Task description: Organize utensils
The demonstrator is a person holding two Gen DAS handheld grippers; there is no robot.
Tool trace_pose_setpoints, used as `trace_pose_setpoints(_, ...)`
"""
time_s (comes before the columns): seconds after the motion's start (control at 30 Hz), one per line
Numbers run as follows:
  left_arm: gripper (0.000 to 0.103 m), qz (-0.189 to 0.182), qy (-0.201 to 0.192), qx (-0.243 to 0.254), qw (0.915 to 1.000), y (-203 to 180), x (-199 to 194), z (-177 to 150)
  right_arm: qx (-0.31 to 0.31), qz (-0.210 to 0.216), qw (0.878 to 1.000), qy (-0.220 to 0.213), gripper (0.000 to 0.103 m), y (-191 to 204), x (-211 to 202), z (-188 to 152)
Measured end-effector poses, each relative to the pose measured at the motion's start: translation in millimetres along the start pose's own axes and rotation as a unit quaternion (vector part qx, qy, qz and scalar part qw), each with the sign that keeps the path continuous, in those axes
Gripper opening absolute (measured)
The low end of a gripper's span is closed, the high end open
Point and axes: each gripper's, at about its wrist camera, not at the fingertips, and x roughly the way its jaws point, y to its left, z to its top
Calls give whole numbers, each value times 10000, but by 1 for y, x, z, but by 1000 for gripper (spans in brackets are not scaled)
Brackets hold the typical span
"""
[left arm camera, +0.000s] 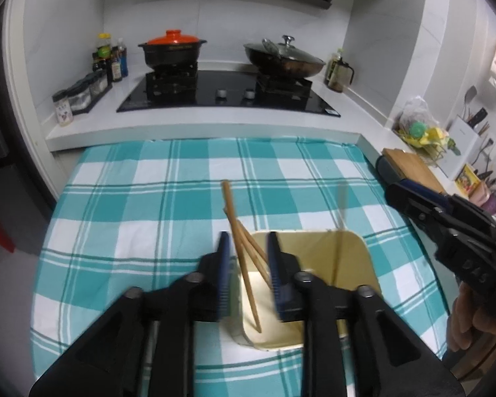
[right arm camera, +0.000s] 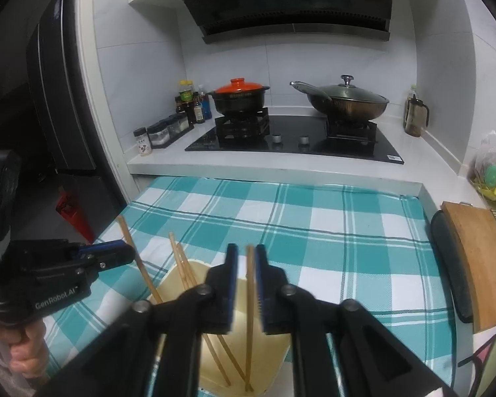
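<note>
A cream rectangular holder stands on the teal checked cloth, with several wooden chopsticks leaning in it. My left gripper hangs over the holder's left side. It is open, and the leaning chopsticks pass through the gap without touching the pads. My right gripper is above the holder. One upright chopstick stands between its narrowly parted blue pads, its lower end in the holder. Each gripper shows at the edge of the other's view, the right gripper and the left gripper.
Behind the table is a white counter with a black hob, an orange-lidded pot and a lidded wok. Bottles and spice jars stand at the left. A wooden cutting board lies right of the cloth.
</note>
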Motion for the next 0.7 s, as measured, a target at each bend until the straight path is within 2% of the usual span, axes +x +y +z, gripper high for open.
trace_pose_setpoints(0.03, 49, 8, -88, 1, 10000, 2, -8, 0, 47, -27, 10000, -68, 39, -1, -2, 4)
trace_pose_setpoints(0.07, 58, 16, -216, 34, 9998, 3, -21, -1, 136, -21, 9997, -222, 47, -3, -13, 7)
trace_pose_setpoints(0.13, 71, 85, -406, 160, 9990, 4, -44, -5, 158, -63, 9990, -424, 48, -3, -30, 13)
trace_pose_setpoints(0.2, 87, 178, -621, 339, 9973, 4, -73, -16, 35, -172, 9982, -565, 49, 1, -55, 14)
trace_pose_setpoints(0.27, 95, 310, -875, 495, 9945, 6, -104, -36, -43, -273, 9973, -674, 61, 5, -80, 10)
trace_pose_setpoints(0.3, 100, 355, -941, 542, 9935, 7, -115, -44, -61, -290, 9970, -710, 63, 7, -90, 8)
trace_pose_setpoints(0.4, 100, 352, -909, 758, 9924, 9, -145, -83, -217, -314, 9965, -742, 69, 15, -127, -11)
trace_pose_setpoints(0.43, 100, 358, -883, 798, 9922, 9, -152, -98, -291, -340, 9964, -720, 77, 18, -138, -19)
trace_pose_setpoints(0.47, 100, 329, -860, 847, 9921, 9, -159, -114, -363, -365, 9961, -710, 81, 21, -148, -29)
trace_pose_setpoints(0.6, 100, 346, -738, 881, 9928, 3, -175, -178, -585, -448, 9952, -644, 83, 35, -185, -78)
trace_pose_setpoints(0.7, 100, 227, -635, 761, 9948, -2, -180, -220, -603, -489, 9955, -546, 85, 43, -203, -121)
